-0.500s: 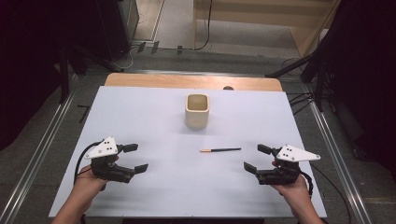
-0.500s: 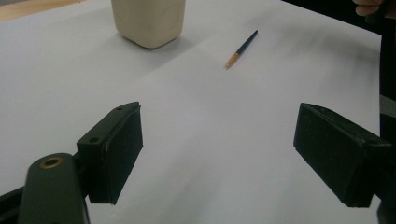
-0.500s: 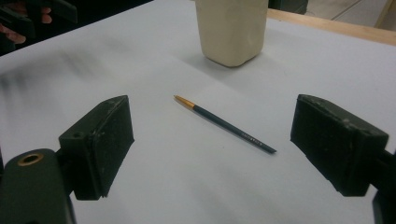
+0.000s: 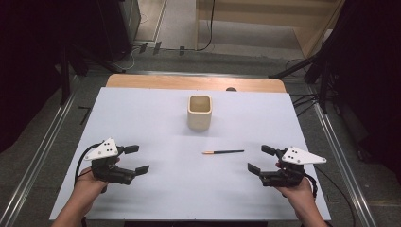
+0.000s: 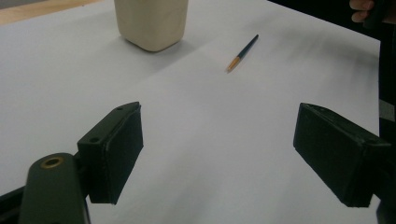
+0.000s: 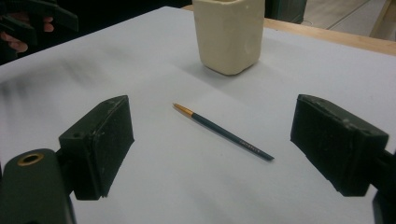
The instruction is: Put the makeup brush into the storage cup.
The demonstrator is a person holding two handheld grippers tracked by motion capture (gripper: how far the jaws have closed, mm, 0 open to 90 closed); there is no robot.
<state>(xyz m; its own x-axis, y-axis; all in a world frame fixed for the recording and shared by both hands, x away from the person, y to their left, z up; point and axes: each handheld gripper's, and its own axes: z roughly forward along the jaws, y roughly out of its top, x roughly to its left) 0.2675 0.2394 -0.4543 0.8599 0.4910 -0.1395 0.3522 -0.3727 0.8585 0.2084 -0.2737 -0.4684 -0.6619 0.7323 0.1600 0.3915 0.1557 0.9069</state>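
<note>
A cream square cup (image 4: 200, 111) stands upright behind the middle of the white table (image 4: 156, 198). In front of it lies a thin dark paintbrush (image 4: 223, 152) with an orange-gold tip pointing left. My left gripper (image 4: 136, 159) rests at the front left, open and empty, its jaws facing right. My right gripper (image 4: 260, 159) sits at the front right, open and empty, jaws facing left toward the brush's dark end. The left gripper view has the cup (image 5: 152, 22) and brush (image 5: 242, 52) far ahead. In the right gripper view the brush (image 6: 222, 131) lies just ahead of the jaws, the cup (image 6: 229, 33) behind it.
The table's far edge is a bare wooden strip (image 4: 194, 83). Metal rails (image 4: 338, 146) run along both sides of the table, with dark stands and cables on the floor beyond. White surface lies bare around the cup and brush.
</note>
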